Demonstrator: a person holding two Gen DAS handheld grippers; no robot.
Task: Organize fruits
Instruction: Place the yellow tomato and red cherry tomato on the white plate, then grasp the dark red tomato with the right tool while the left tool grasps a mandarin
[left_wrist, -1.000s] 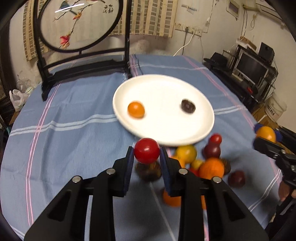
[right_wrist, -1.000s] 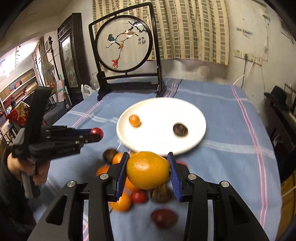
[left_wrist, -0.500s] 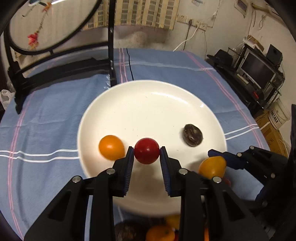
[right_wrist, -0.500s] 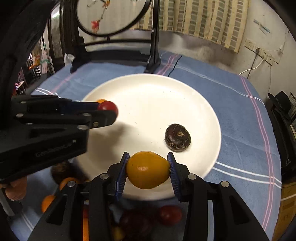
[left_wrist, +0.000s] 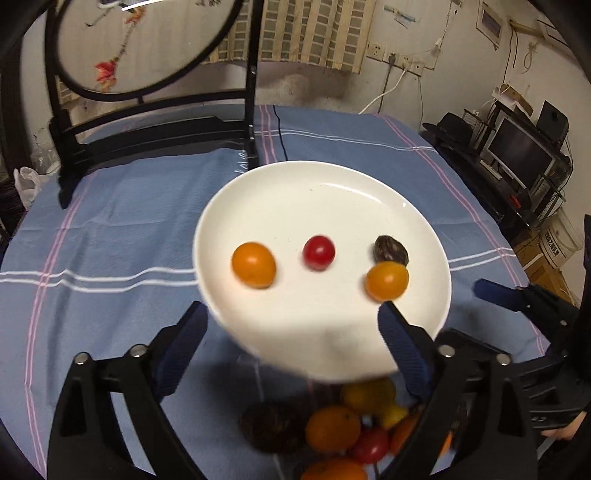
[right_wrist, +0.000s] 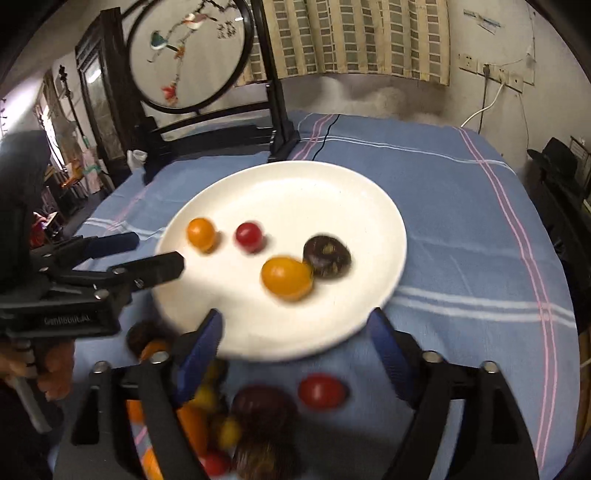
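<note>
White plate (left_wrist: 332, 192), ahead of both sets of fingers on the blue-clothed desk (left_wrist: 110, 229), is listed left to right: orange fruit (left_wrist: 253, 264), red tomato (left_wrist: 318, 252), yellow-orange fruit (left_wrist: 386, 280) touching a dark fruit (left_wrist: 391, 251). Left gripper (left_wrist: 291, 334) and right gripper (right_wrist: 293, 343) are opening, with nothing between the fingers. Release step judged in hand; a reach back to the loose fruit pile (left_wrist: 343, 428) beneath the fingers is called for next.

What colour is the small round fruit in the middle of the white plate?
Red: the small round fruit shows best in the left wrist view, on the plate.
</note>
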